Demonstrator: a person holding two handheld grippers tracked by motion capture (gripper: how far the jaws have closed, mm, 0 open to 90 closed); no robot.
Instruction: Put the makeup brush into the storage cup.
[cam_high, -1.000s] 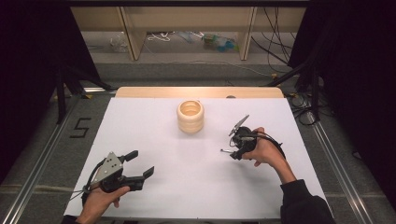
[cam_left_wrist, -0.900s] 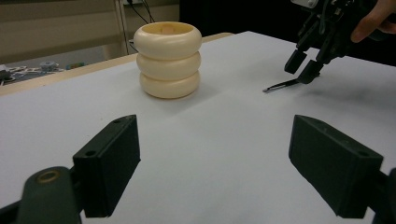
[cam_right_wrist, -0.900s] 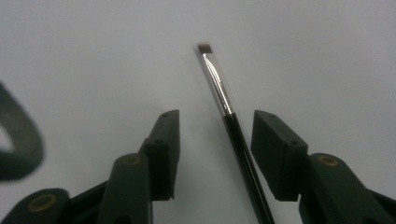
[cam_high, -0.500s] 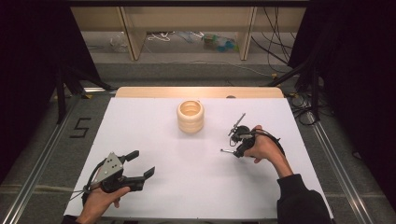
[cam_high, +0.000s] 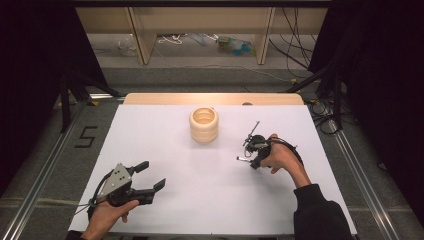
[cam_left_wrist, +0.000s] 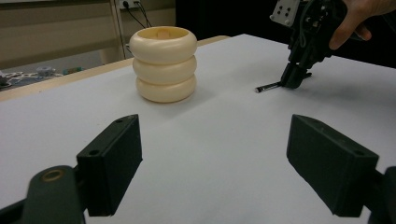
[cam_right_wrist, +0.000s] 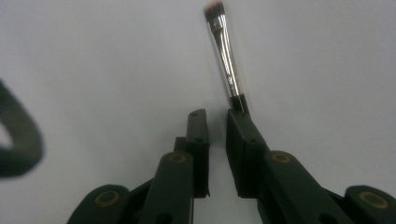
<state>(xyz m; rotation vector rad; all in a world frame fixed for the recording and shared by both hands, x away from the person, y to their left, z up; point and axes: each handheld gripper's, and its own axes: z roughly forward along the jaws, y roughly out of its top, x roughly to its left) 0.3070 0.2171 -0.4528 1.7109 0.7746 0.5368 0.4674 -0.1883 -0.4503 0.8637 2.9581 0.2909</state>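
Observation:
A small make-up brush (cam_right_wrist: 226, 60) with a silver ferrule lies on the white table (cam_high: 210, 200). Its end pokes out beside my right gripper (cam_left_wrist: 294, 81) at the table's right (cam_high: 248, 159). This gripper's jaws (cam_right_wrist: 217, 114) have just been closing and stand a narrow slit apart. Bare table shows through the slit, and the brush's black handle runs in behind the right-hand jaw's tip. I cannot tell whether the pads press on it. My left gripper (cam_high: 152, 175) rests at the front left, open, with nothing between its jaws (cam_left_wrist: 212, 154).
A cream holder (cam_high: 204, 125) shaped like three stacked rings stands upright at the middle back (cam_left_wrist: 163, 65), well apart from both grippers. A wooden strip (cam_high: 165, 98) borders the far edge. Cables and shelf legs lie on the floor beyond.
The right gripper's jaws have drawn together at the brush, and that hand has barely shifted. The left gripper and the ring holder have stayed put.

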